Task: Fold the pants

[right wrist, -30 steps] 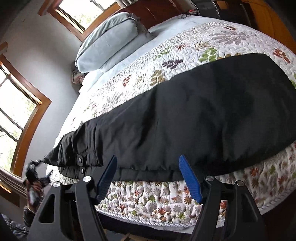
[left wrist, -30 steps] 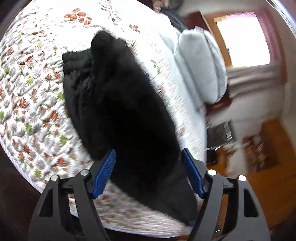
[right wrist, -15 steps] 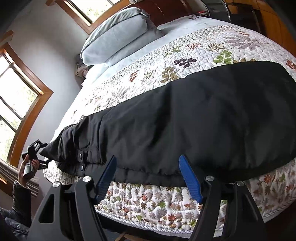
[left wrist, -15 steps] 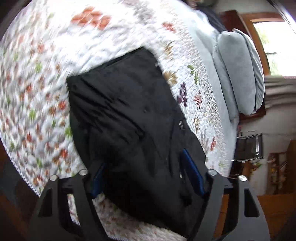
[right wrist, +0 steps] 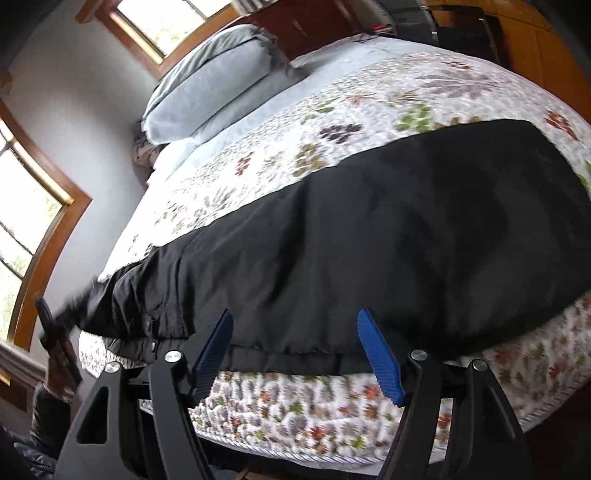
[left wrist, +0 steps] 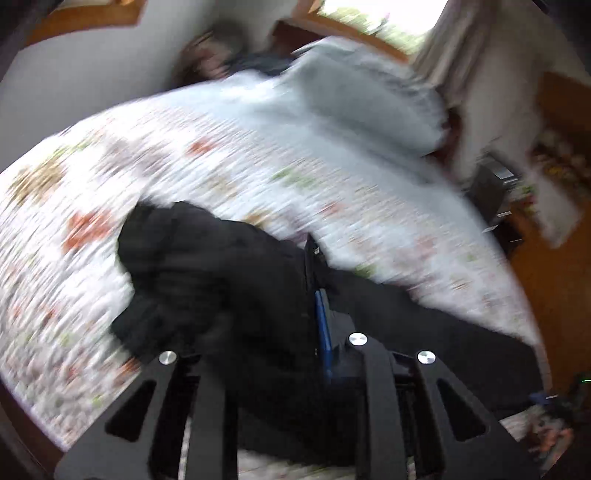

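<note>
Black pants [right wrist: 388,236] lie stretched across the floral quilt [right wrist: 369,103], waistband end at the left. My right gripper [right wrist: 295,332] is open and empty, its blue pads just in front of the pants' near edge. In the blurred left wrist view my left gripper [left wrist: 314,314] is shut on the pants [left wrist: 221,277] at the waistband end, the cloth bunched and lifted over its fingers. One blue pad [left wrist: 323,332] shows; the other is hidden under cloth.
Grey pillows [right wrist: 214,85] lie at the head of the bed. Wood-framed windows [right wrist: 33,206] are on the left wall. The bed's near edge [right wrist: 314,435] runs under my right gripper. A dark wooden headboard [right wrist: 325,22] and wooden floor are beyond.
My left gripper closed on the waistband end of the pants and swung fast, lifting the cloth. The right gripper stayed open and drifted slightly.
</note>
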Available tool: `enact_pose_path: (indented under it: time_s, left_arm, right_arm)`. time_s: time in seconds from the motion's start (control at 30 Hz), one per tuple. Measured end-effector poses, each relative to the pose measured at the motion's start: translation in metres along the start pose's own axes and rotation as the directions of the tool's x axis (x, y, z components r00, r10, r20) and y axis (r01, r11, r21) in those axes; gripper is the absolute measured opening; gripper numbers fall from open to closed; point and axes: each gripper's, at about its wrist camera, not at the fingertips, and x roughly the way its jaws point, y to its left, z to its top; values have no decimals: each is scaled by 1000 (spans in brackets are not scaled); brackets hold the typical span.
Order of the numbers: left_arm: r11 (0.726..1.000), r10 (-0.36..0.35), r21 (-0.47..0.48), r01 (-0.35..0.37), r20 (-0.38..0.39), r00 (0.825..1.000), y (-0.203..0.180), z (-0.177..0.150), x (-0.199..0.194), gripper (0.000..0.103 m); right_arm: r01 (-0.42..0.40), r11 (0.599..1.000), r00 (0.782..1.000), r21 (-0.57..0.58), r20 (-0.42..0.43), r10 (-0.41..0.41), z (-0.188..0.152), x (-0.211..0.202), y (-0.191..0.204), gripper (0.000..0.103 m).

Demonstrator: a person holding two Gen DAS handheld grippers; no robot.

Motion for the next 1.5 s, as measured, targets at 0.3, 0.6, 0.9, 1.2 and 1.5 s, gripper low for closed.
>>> enact_pose_path:
  time_s: [0.3,0.6,0.9,1.2,1.5]
  left_arm:
    - [993,27,-116,-36,-78,997,34,-34,11,32]
    - [994,33,-110,-29,40,999,11,-44,-75,44]
    - [986,-145,-100,135,-107,984,-64,-79,-42,66]
    - [986,-165,-48,158,-240,957,-117,-95,24,72]
    - [999,-3,34,9,-164,986,-141,-99,7,74]
  right_arm:
    - [71,979,995,191,61,-84,-4,-39,-63,71]
    - [-9,943,996,334,83,-20,-7,-32,-105,72]
    - [-45,924,997,379,80,15,7,-2,-112,28]
    - [-127,912,984,390,163,67,18,-38,-119,7]
    - [159,940,986,301,-4,-166,24,-20,-121,7]
